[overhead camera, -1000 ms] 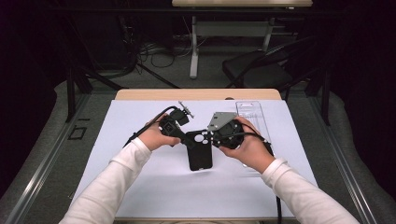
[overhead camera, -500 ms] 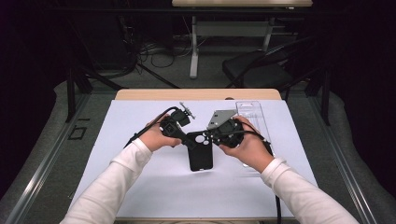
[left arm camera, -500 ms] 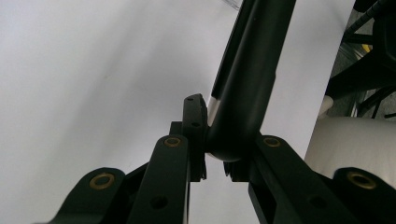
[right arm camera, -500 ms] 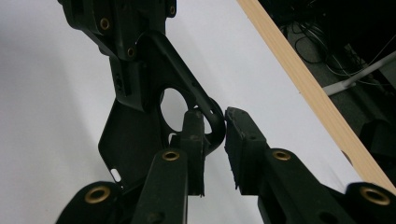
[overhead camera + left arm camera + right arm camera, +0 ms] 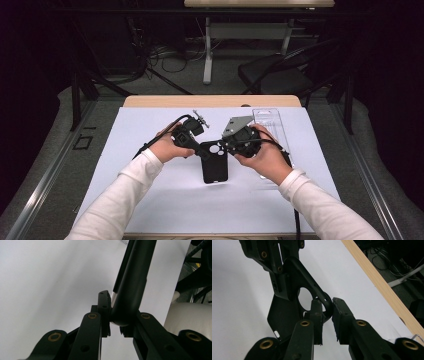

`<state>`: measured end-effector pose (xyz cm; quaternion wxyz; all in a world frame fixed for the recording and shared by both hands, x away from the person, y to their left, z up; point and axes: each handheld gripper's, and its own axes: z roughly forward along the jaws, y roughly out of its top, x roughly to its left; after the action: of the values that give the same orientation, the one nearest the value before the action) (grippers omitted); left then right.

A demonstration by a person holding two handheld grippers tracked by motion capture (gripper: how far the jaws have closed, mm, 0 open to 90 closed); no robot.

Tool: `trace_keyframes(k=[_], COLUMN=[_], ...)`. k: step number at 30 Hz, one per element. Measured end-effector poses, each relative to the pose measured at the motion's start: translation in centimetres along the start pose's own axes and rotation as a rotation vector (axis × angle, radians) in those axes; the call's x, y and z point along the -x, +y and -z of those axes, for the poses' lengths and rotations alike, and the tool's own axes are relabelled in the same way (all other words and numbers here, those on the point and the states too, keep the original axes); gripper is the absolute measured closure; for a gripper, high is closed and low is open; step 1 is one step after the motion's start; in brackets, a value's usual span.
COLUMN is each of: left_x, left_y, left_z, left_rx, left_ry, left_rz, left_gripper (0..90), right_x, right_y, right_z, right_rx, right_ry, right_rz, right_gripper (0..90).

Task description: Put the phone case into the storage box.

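Your left gripper (image 5: 200, 148) pinches one top corner of the black phone case (image 5: 215, 162). Your right gripper (image 5: 226, 145) has just squeezed shut on the other corner, by the camera hole. The case sits over the white mat (image 5: 150, 125), mid-table.

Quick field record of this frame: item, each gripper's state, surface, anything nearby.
item: black phone case, camera cutouts at its far end
left gripper: shut on phone case, gripping one top corner
right gripper: jaws just closed onto the rim beside the camera cutout, shut on phone case
surface: white mat on the wooden table
nearby: clear plastic tray past the right hand
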<state>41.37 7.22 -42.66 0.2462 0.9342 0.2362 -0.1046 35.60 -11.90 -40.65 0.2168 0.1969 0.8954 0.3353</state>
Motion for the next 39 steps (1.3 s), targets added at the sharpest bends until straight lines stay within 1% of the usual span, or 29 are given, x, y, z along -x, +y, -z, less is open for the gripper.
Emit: trace_keyframes(k=[4, 7, 10, 18, 20, 25, 27, 31, 35, 39], left_x=[0.03, 0.07, 0.08, 0.1, 0.1, 0.07, 0.07, 0.07, 0.01, -0.03], left_y=[0.03, 0.05, 0.07, 0.07, 0.07, 0.05, 0.05, 0.03, -0.04, -0.09], left_z=[-0.02, -0.06, -0.05, -0.05, -0.02, -0.01, 0.03, 0.06, 0.19, 0.3], left_rx=[-0.007, 0.0, 0.006, 0.018, 0.019, 0.026, 0.031, 0.037, 0.041, 0.057], left_ry=[0.004, 0.003, 0.003, -0.004, -0.006, -0.008, -0.014, -0.012, -0.008, -0.006], left_rz=[-0.005, 0.001, 0.007, 0.012, 0.012, 0.012, 0.014, 0.015, 0.018, 0.023], left_gripper=[81.6, 81.6, 81.5, 81.0, 80.9, 79.9, 79.1, 77.1, 74.3, 70.6], right_x=[-0.08, -0.14, -0.19, -0.53, -0.53, -0.68, -0.73, -0.77, -0.65, -0.42], right_y=[0.0, 0.01, 0.06, 0.06, 0.09, 0.08, 0.07, 0.04, -0.03, -0.15], right_z=[-0.02, -0.06, 0.03, 0.06, 0.12, 0.11, 0.07, 0.07, 0.15, 0.27], right_rx=[-0.007, -0.01, -0.016, -0.01, -0.008, -0.006, -0.002, 0.002, 0.006, 0.012], right_ry=[-0.005, -0.011, -0.023, -0.057, -0.063, -0.071, -0.07, -0.079, -0.087, -0.092], right_rz=[-0.001, -0.004, 0.001, 0.002, 0.015, 0.023, 0.028, 0.031, 0.022, 0.016], right_gripper=[79.4, 79.6, 79.7, 80.5, 80.7, 80.8, 80.9, 80.9, 81.0, 81.0])
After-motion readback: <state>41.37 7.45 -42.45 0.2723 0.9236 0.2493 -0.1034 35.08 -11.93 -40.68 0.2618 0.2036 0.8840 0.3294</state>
